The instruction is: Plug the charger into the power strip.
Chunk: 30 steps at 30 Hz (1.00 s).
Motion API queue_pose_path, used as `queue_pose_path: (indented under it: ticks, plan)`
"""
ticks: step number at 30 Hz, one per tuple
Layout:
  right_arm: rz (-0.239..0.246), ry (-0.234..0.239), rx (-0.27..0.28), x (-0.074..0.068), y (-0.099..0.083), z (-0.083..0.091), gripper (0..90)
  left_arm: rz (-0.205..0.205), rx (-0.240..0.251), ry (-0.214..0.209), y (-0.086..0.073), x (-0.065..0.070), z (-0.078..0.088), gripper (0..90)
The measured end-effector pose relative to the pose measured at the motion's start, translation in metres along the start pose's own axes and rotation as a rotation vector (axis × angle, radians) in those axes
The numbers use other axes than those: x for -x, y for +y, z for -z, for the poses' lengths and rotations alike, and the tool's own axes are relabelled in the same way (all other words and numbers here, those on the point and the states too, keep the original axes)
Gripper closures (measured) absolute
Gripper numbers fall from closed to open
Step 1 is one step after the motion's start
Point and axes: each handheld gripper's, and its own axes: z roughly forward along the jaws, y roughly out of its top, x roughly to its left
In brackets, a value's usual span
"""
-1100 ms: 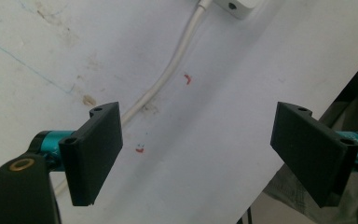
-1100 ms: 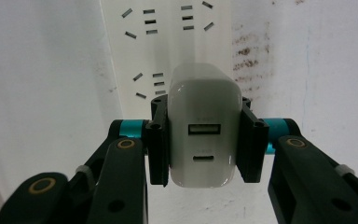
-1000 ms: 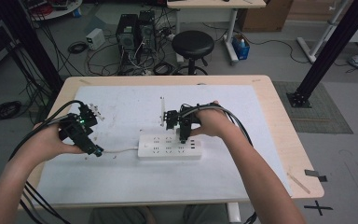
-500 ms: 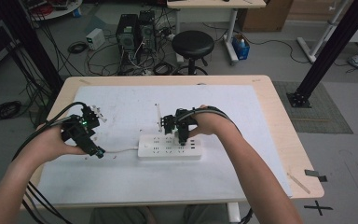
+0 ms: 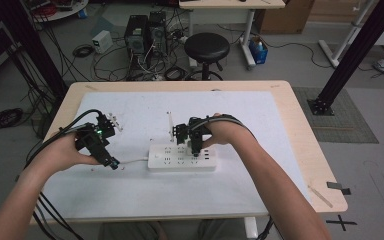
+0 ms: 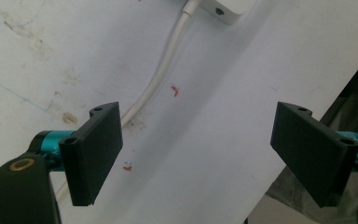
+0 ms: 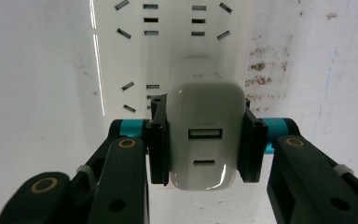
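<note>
A white power strip [image 5: 180, 159] lies flat near the middle of the white table sheet, and its sockets [image 7: 151, 21] face up. My right gripper [image 7: 204, 109] is shut on a white USB charger [image 7: 205, 158], one pad on each side, port face toward the camera. The charger hangs directly over the strip; its prong end is hidden, so I cannot tell whether it is seated. From above, the right gripper [image 5: 196, 149] points down onto the strip's right half. My left gripper [image 6: 200, 144] stands open with nothing between its pads, just left of the strip [image 6: 223, 7], above its white cable [image 6: 161, 77]. From above, the left gripper [image 5: 112, 164] hovers low.
The table's front edge [image 5: 180, 216] is close to the person. A black stool [image 5: 207, 47], computer towers [image 5: 145, 32] and loose cables sit on the floor beyond the far edge. A black frame post [image 5: 350, 55] stands at the right.
The right hand with the charger has sunk slightly toward the power strip. The left hand has stayed where it was.
</note>
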Motion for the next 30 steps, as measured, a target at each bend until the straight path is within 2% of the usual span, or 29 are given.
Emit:
queue_pose_path:
  ticks: [7, 8, 11, 12, 15, 16, 18, 19, 20, 21, 23, 24, 28, 30]
  plan:
    - [0.009, -0.016, -0.004, -0.002, 0.004, -0.004, 62.7, -0.023, -0.004, -0.003, 0.011, 0.002, -0.002, 16.7]
    - [-0.018, 0.005, 0.022, 0.000, 0.000, -0.005, 62.7, -0.025, -0.008, -0.006, 0.012, 0.002, -0.002, 16.7]
    - [-0.029, 0.023, 0.054, 0.003, -0.004, -0.007, 62.6, -0.029, -0.016, -0.011, 0.013, 0.002, -0.006, 16.7]
    - [-0.029, 0.016, 0.062, 0.003, -0.005, -0.007, 62.6, -0.023, -0.016, -0.010, 0.013, 0.002, -0.006, 16.7]
    - [-0.033, 0.019, 0.062, 0.002, -0.006, -0.007, 62.2, -0.015, -0.006, -0.011, 0.014, 0.002, -0.007, 16.7]
    - [-0.016, 0.020, 0.078, 0.003, -0.006, -0.008, 61.9, -0.022, -0.009, -0.011, 0.014, 0.001, -0.006, 16.7]
    - [-0.034, 0.032, 0.118, 0.004, -0.012, -0.008, 58.9, -0.023, -0.003, -0.009, 0.013, 0.001, -0.006, 16.7]
    - [-0.064, 0.058, 0.140, 0.004, -0.016, -0.006, 47.0, -0.025, -0.001, -0.006, 0.012, 0.000, -0.005, 16.7]
    - [-0.102, 0.058, 0.183, 0.006, -0.023, -0.002, 35.9, -0.025, 0.002, -0.002, 0.011, -0.001, -0.005, 16.7]
    - [-0.172, 0.041, 0.223, 0.007, -0.031, 0.005, 32.1, -0.018, 0.013, -0.001, 0.010, -0.002, -0.005, 16.7]
    - [-0.255, 0.057, 0.326, 0.010, -0.052, 0.019, 25.9, -0.015, 0.018, 0.003, 0.008, -0.005, -0.006, 16.7]
    - [-0.295, 0.036, 0.363, 0.009, -0.064, 0.026, 21.4, -0.005, 0.032, 0.005, 0.008, -0.005, -0.007, 16.7]
    - [-0.508, 0.002, 0.437, -0.002, -0.114, 0.044, 20.7, 0.015, 0.091, 0.025, 0.006, -0.007, -0.007, 16.7]
    - [-0.615, -0.039, 0.424, -0.008, -0.139, 0.047, 20.2, 0.019, 0.108, 0.041, 0.006, -0.009, -0.007, 16.7]
